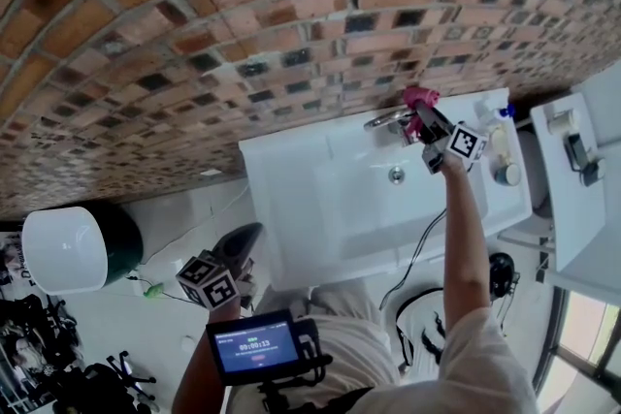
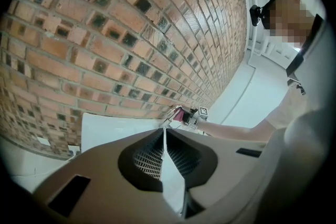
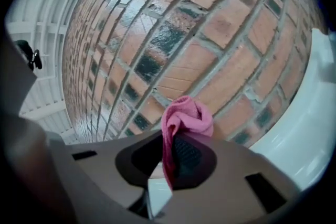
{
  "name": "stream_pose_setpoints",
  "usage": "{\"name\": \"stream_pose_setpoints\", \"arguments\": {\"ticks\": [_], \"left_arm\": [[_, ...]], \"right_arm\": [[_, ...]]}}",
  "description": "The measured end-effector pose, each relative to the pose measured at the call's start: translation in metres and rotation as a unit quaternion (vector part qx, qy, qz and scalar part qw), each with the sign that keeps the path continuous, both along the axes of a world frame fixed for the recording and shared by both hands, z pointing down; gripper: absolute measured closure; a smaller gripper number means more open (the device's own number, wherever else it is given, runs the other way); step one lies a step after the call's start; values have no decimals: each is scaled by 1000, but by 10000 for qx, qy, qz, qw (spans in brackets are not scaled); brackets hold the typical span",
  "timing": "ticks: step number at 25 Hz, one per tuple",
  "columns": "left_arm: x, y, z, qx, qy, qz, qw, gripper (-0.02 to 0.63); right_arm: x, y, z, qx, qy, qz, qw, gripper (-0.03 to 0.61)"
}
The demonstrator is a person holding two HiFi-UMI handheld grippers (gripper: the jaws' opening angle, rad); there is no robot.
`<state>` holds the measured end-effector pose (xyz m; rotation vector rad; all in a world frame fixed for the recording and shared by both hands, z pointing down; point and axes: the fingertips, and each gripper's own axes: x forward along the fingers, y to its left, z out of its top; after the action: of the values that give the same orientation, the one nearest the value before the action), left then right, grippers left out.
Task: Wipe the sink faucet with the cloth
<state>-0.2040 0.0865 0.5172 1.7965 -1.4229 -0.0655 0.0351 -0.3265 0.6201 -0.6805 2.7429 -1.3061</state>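
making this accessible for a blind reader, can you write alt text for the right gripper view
The right gripper is shut on a pink cloth, which bunches up above its jaws. Behind it stands a red and dark brick wall, with the rim of the white sink at the right edge.

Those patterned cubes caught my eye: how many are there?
2. One cube rides the left gripper near the screen; the other rides the right gripper over the sink.
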Motion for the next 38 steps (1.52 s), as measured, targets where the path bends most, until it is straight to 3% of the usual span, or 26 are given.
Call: {"name": "stream_pose_setpoints", "arguments": {"ticks": [5,9,11,15,17,21,23,29,30,31,32,36,38], "left_arm": [[-5,8,3,-45,-25,-60,10000,611],[-11,12,6,-59,-13,-115,9999,611],[-11,13,6,-62,-9,-131,9999,611],[-11,14,6,-53,-38,-107,9999,611],[-12,14,6,-61,-44,-113,9999,611],[-14,15,8,-118,-44,-151,9998,611],[-13,14,9,-125,-49,-140,9998,611],[-12,11,11,-135,-36,-123,9998,611],[-11,10,10,-125,-39,-107,9999,611],[-10,9,9,-114,-47,-87,9999,611],[-10,9,9,-115,-57,-79,9999,611],[-8,9,12,-155,-61,-98,9998,611],[-8,9,13,-159,-59,-100,9998,611]], "right_arm": [[-6,15,-21,711,200,-277,9969,534],[-19,30,-34,1481,667,-555,9852,506],[-21,37,-36,1973,1090,-675,9719,488],[-28,53,-45,2842,1888,-1041,9342,470],[-34,63,-49,3089,2152,-1295,9173,387],[-37,74,-53,3342,2465,-1674,8942,364],[-38,82,-52,3731,2807,-1921,8632,360],[-33,98,-39,4667,4018,-3116,7237,360],[-33,97,-40,4740,4127,-3220,7081,360],[-33,96,-41,4757,4155,-3236,7045,371],[-35,93,-42,4725,4120,-3177,7114,383],[-42,83,-52,4573,3980,-2630,7505,421],[-44,77,-54,4516,3958,-2244,7675,479]]}}
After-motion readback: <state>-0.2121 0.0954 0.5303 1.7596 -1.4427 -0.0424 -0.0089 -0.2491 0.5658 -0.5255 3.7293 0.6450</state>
